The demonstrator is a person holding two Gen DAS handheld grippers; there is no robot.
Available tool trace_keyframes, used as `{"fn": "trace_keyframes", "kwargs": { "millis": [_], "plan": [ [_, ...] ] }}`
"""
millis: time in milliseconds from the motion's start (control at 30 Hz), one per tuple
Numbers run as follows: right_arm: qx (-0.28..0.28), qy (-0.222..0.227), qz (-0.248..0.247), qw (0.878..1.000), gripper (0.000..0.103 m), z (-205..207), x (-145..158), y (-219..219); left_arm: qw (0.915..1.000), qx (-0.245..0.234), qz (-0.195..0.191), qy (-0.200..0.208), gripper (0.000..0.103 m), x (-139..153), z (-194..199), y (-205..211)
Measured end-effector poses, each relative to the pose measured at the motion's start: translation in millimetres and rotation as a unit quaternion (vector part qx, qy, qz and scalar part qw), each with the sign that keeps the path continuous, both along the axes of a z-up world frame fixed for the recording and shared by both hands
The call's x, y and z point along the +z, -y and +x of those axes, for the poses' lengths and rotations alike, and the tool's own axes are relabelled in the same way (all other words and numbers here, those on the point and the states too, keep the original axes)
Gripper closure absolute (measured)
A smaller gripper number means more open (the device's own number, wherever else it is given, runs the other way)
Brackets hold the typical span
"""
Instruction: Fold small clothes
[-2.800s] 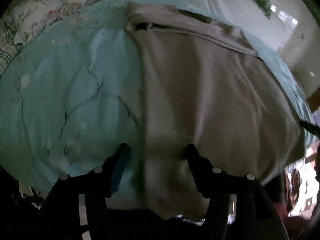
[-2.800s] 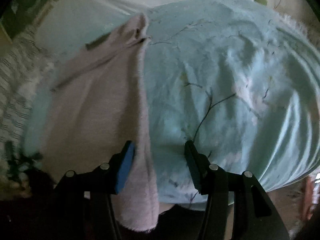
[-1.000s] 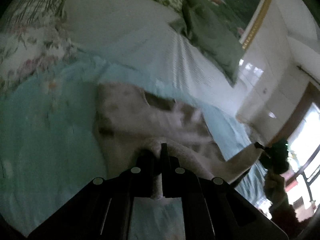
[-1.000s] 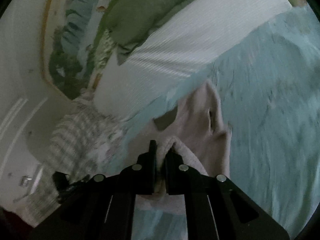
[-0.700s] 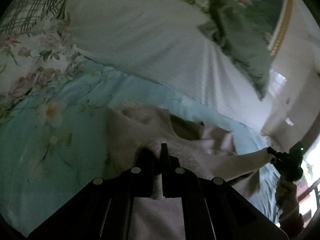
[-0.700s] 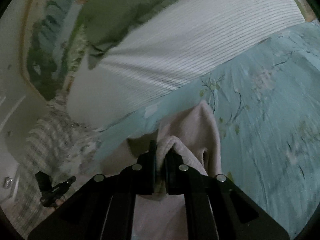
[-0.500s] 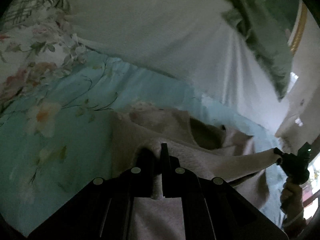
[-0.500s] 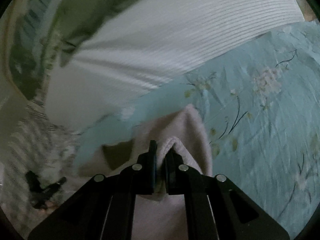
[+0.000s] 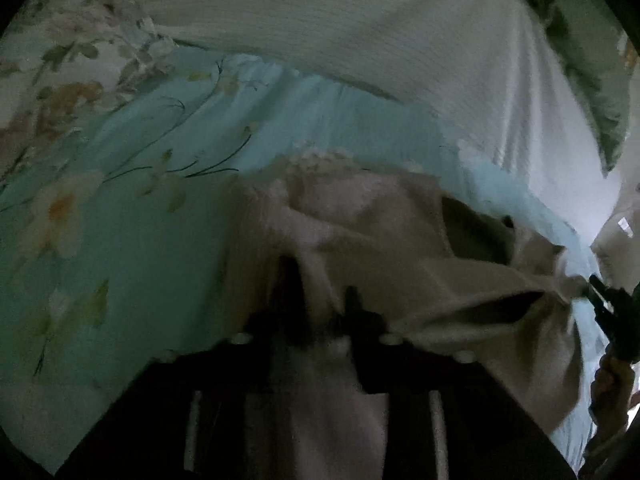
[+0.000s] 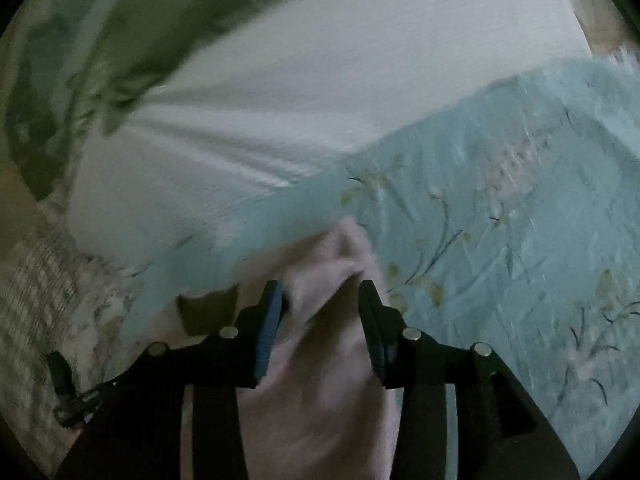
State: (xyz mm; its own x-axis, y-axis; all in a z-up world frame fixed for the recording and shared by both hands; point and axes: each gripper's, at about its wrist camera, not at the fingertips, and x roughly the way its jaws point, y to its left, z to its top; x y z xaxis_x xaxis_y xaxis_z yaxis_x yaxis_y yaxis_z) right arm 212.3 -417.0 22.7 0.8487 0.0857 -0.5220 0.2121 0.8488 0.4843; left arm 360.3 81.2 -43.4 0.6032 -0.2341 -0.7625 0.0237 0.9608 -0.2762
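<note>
1. The garment [image 9: 400, 240] lies doubled over on the blue quilt [image 9: 132, 216], near the quilt's far edge.
2. The left gripper [image 9: 320, 300] and the right gripper [image 10: 320, 300] both have their jaws parted, cloth loose between them.
3. It looks soft, light and limp; hold it at the corners.

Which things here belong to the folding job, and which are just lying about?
Part of the job:
- beige garment
- left claw, open
- right claw, open

Just lying about:
- teal floral quilt
- white ribbed cover
- green pillow
</note>
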Motion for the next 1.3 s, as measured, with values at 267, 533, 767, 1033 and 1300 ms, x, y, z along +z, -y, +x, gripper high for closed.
{"fn": "trace_keyframes", "kwargs": {
  "millis": [267, 533, 767, 1033, 1300],
  "plan": [
    [0.244, -0.121, -0.095, 0.958, 0.061, 29, -41, -102, 0.9925, -0.119, -0.008, -0.028, 0.063, -7, -55, 81],
    [0.18, -0.139, -0.155, 0.961, 0.065, 102, -53, -76, 0.9881, -0.122, 0.086, -0.036, 0.063, -27, 12, 111],
    [0.002, -0.069, -0.073, 0.995, 0.067, 85, -28, -1, 0.9957, -0.003, 0.091, -0.015, 0.073, -16, 77, 46],
    [0.074, -0.047, -0.043, 0.995, 0.057, 2, -23, -38, 0.9998, 0.013, 0.015, -0.01, 0.063, -2, -17, 11],
    [0.11, -0.056, 0.001, 0.992, 0.056, -64, -45, -87, 0.9952, 0.014, -0.092, -0.03, 0.057, -10, -161, 4]
  ]
}}
